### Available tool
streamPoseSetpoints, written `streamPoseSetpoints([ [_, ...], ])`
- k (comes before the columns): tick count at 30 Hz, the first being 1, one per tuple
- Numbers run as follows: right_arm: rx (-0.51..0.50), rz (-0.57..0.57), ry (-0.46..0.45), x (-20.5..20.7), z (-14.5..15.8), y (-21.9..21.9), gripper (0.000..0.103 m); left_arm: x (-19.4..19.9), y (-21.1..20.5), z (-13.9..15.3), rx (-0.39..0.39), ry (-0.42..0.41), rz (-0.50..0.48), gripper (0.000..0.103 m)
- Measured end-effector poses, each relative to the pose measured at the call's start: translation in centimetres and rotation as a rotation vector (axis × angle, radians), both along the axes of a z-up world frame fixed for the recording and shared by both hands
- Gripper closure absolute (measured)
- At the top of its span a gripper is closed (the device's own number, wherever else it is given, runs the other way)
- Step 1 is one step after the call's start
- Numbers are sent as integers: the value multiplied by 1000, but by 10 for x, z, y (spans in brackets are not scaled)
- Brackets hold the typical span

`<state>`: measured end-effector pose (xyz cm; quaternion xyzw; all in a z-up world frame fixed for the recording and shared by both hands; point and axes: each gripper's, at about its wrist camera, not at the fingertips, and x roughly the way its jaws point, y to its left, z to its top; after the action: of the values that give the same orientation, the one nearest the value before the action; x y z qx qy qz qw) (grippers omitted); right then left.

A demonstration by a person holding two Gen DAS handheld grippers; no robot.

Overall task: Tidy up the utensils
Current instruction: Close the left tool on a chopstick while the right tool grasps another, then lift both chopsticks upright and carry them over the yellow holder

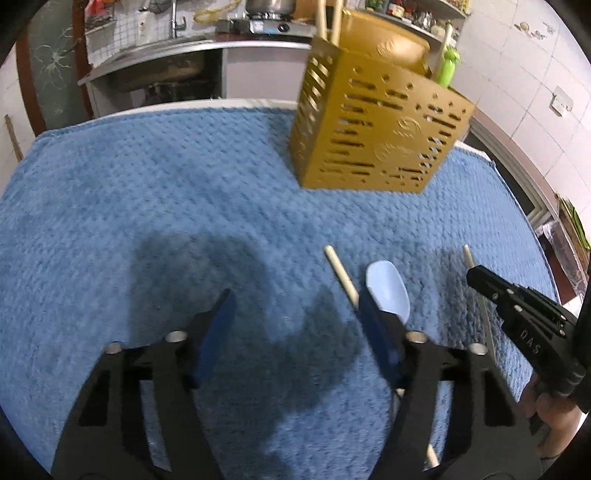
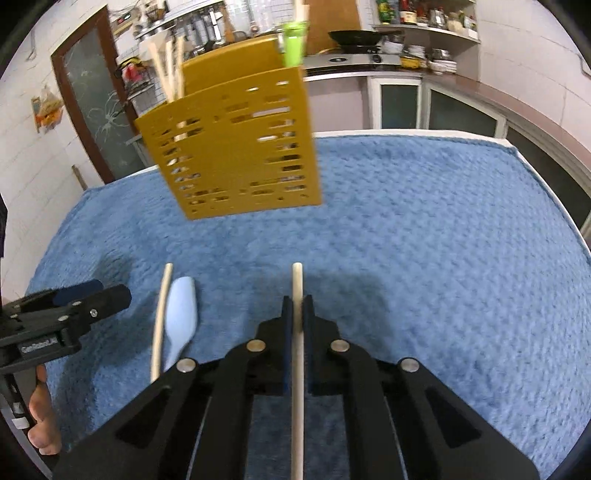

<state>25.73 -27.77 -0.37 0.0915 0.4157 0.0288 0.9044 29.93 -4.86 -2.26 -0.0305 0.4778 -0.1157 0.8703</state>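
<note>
A gold perforated utensil holder (image 1: 373,125) stands on the blue towel, with chopsticks and a green utensil (image 1: 447,64) in it; it also shows in the right wrist view (image 2: 236,147). My left gripper (image 1: 297,310) is open above the towel, with a pale blue spoon (image 1: 389,291) and a wooden chopstick (image 1: 341,275) by its right finger. My right gripper (image 2: 297,306) is shut on another wooden chopstick (image 2: 297,288), low over the towel. The spoon (image 2: 181,310) and loose chopstick (image 2: 162,310) lie to its left.
The blue towel (image 2: 424,240) covers the table. A kitchen counter with stove and pot (image 1: 258,22) stands behind. Shelves with jars (image 2: 424,22) and a wok line the back wall. The left gripper's body (image 2: 62,317) shows at the left.
</note>
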Motion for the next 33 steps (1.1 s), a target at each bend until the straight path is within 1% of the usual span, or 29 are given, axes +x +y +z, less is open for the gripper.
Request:
streamPoseSetpoints([
  [1,3,-8,1,-1,0,-4,97,1,-4,-2,-4,13,-8,54],
  [2,3,-12,2,-1,-1,-7,97,3,-7,-3,-5,23,-11,56],
  [5,-5,-23,1,-1,-1,-14,97,8,-17,-4,9,34,1,57],
  [9,-16,-33,0,-1,-1,-21,97,16,-25,-3,2,50,14,57],
  [10,-15,-34,1,-1,-2,-23,97,19,-27,-3,-1,56,13,59],
  [12,-14,-36,2,-1,-3,-26,97,23,-32,-4,3,75,5,66],
  [13,-14,-37,3,0,-3,-28,97,25,-34,-6,9,84,0,72],
  [14,-13,-38,4,0,-4,-29,97,27,-38,-9,19,100,-4,80],
  [16,-12,-39,4,1,-4,-30,97,31,-43,-14,31,122,0,84],
  [21,-17,-35,12,3,-5,-30,97,38,-54,-15,74,118,-13,86],
  [25,-19,-26,28,8,-7,-29,97,44,-61,-14,105,114,-27,96],
  [30,11,-20,31,11,-1,-28,97,47,-52,-12,66,124,-29,98],
  [33,32,-12,12,11,9,-27,97,43,-42,-3,29,108,-37,99],
])
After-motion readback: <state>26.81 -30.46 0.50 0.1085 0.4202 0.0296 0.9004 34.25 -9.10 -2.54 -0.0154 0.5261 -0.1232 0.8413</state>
